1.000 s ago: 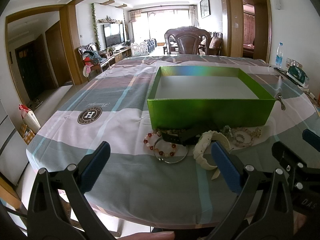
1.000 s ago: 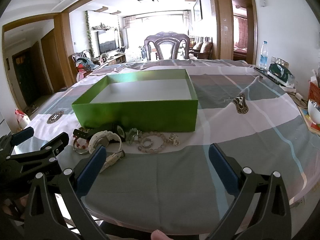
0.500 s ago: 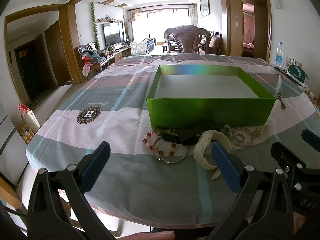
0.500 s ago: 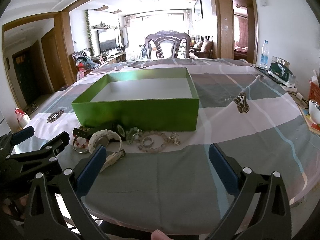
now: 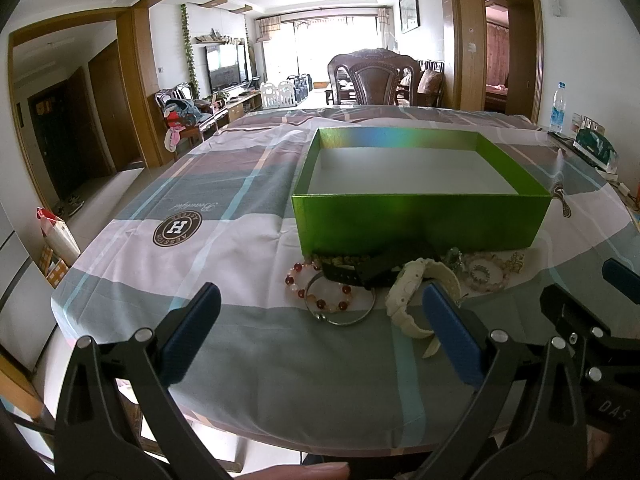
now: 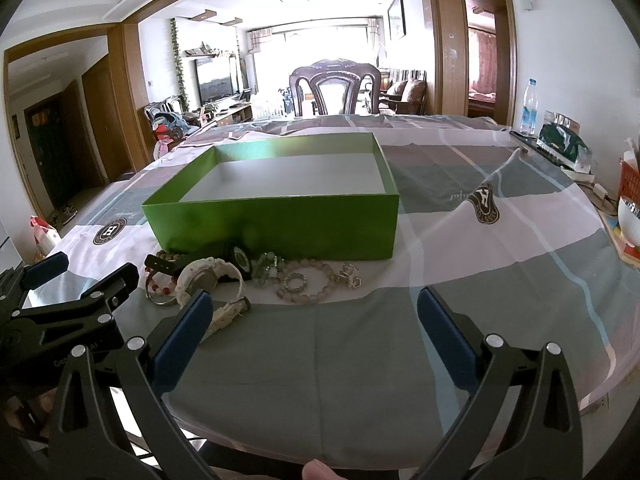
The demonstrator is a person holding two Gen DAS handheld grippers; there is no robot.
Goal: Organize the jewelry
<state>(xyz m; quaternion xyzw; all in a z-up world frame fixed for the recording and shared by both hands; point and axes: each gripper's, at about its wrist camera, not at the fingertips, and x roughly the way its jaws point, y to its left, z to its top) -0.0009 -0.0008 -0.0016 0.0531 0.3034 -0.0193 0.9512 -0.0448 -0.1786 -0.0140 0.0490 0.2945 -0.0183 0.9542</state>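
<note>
**A:** Nothing's in the green box [image 5: 416, 222] yet; the whole jewelry pile sits against its front wall. What first?

**B:** I'd go for the white watch [image 5: 416, 292], pinching the strap rather than the face. Left gripper [image 5: 320, 332] and right gripper [image 6: 312, 328] both hover low over the near table edge, jaws wide, holding nothing.

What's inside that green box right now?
The green box shows only a bare pale floor; no jewelry is in it. The near wall hides the front strip of that floor. The bracelets and white watch lie outside on the tablecloth, against its front.
</note>
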